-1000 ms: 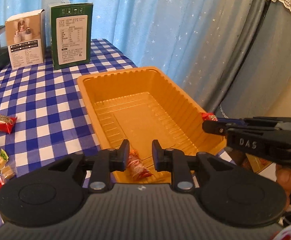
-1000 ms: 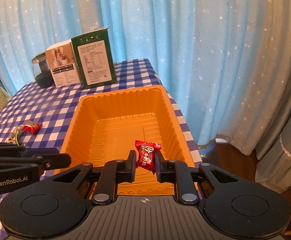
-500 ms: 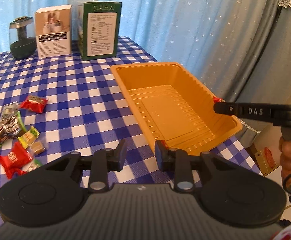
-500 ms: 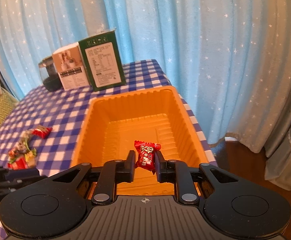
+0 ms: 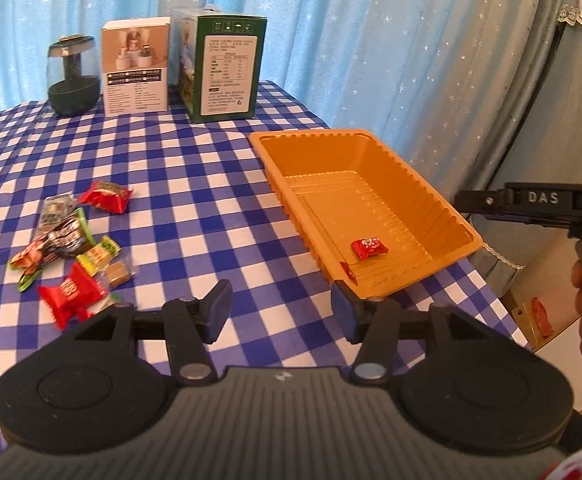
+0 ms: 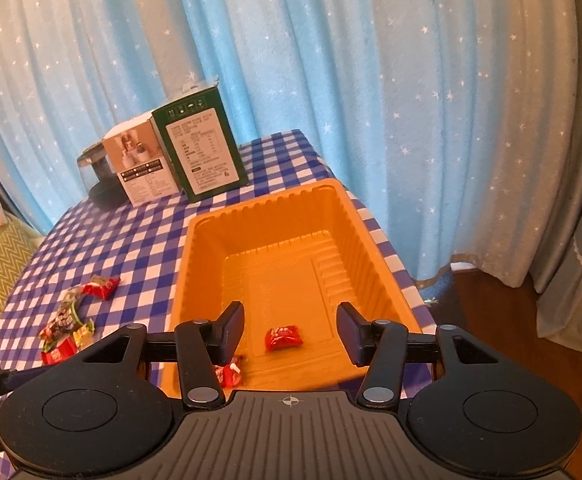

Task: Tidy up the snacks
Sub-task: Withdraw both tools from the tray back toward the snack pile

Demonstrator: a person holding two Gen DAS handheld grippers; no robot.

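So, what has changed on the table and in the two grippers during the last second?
The right gripper let go of its red candy, which now lies in the orange tray; its fingers are opening, with nothing between them. The left gripper, also opening and empty, drew back from the tray toward the loose snacks. Its candy stays in the tray corner. The boxes stayed put.

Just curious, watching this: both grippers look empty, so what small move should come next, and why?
Probably swing the left gripper, whose jaws are opening with nothing between them, toward the loose snacks on the checked cloth. Two red candies already lie in the orange tray, and that pile is still outside it.
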